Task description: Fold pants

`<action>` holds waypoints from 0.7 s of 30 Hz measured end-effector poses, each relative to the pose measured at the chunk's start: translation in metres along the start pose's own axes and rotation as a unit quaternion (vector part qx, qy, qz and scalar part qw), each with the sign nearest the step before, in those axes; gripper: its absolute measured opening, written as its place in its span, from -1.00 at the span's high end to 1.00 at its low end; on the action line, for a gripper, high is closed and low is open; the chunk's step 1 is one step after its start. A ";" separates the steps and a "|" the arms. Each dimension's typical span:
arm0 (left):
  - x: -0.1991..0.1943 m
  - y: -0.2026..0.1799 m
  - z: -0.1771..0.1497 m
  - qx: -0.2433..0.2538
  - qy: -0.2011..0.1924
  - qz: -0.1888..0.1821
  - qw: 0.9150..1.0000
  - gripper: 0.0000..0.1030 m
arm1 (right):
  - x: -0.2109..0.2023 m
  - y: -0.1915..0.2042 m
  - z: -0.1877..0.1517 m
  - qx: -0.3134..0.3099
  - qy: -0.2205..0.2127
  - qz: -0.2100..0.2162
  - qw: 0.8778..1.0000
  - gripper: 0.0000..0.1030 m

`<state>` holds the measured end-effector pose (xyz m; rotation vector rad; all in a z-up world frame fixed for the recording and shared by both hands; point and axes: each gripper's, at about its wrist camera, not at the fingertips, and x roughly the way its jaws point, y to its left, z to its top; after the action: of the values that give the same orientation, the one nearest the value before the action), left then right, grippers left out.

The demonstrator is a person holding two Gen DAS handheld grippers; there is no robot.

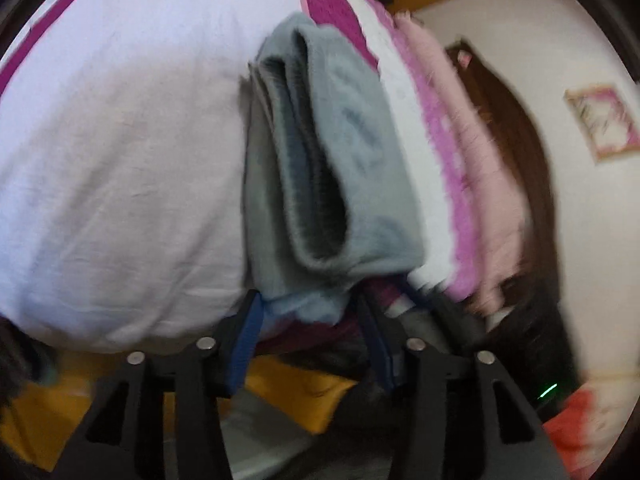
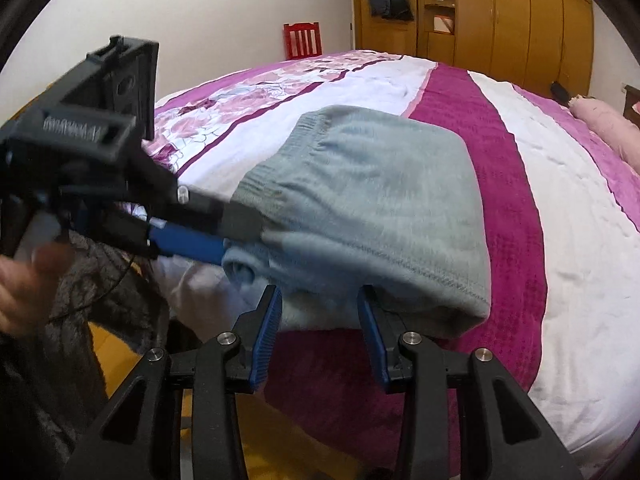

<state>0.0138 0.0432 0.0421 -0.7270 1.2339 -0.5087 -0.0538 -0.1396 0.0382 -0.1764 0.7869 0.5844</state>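
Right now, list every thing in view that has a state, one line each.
Grey pants: folded into a thick bundle, lying near the bed's edge.
Left gripper: jaws apart around the bundle's near end; whether the pads press is unclear.
Right gripper: jaws apart, pads astride the bundle's near edge; grip unclear.
Bedspread: spread over the bed.
Wardrobe: doors shut.

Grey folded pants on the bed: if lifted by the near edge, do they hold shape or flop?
The grey pants would probably flop: the knit fabric sags and bunches by the left gripper. The folded layers look loose, so they may slide apart. Likely light, and the fuzzy surface should grip the right gripper's fingers rather than slip.
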 end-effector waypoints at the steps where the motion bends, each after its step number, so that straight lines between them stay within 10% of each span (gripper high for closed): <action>1: -0.005 0.003 0.002 -0.012 -0.015 -0.019 1.000 0.06 | 0.000 -0.001 0.000 0.003 0.003 0.003 1.000 0.21; 5: -0.009 0.003 0.001 -0.013 -0.030 -0.015 0.999 0.33 | -0.008 -0.004 0.000 0.009 0.007 0.015 1.000 0.21; 7: -0.007 -0.001 -0.002 0.008 -0.033 0.004 0.999 0.81 | -0.032 -0.017 0.003 0.035 -0.048 0.021 0.998 0.21; 10: -0.004 -0.011 -0.007 0.046 -0.028 0.043 0.998 0.87 | -0.062 -0.056 0.005 0.124 -0.123 0.043 0.984 0.17; 15: 0.015 0.001 -0.016 0.013 0.004 0.065 0.998 0.88 | -0.035 -0.120 0.018 0.221 -0.075 0.056 0.971 -0.04; 18: 0.017 0.009 -0.017 -0.003 0.034 0.067 0.997 0.83 | 0.002 -0.141 0.027 0.245 -0.033 0.083 0.965 -0.50; 21: -0.014 0.011 -0.017 -0.001 -0.017 0.057 0.998 0.28 | 0.034 -0.163 0.025 0.316 -0.006 0.133 0.939 -0.53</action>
<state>-0.0064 0.0570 0.0401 -0.6607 1.2366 -0.3997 0.0709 -0.2509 0.0213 0.5340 0.9571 0.5579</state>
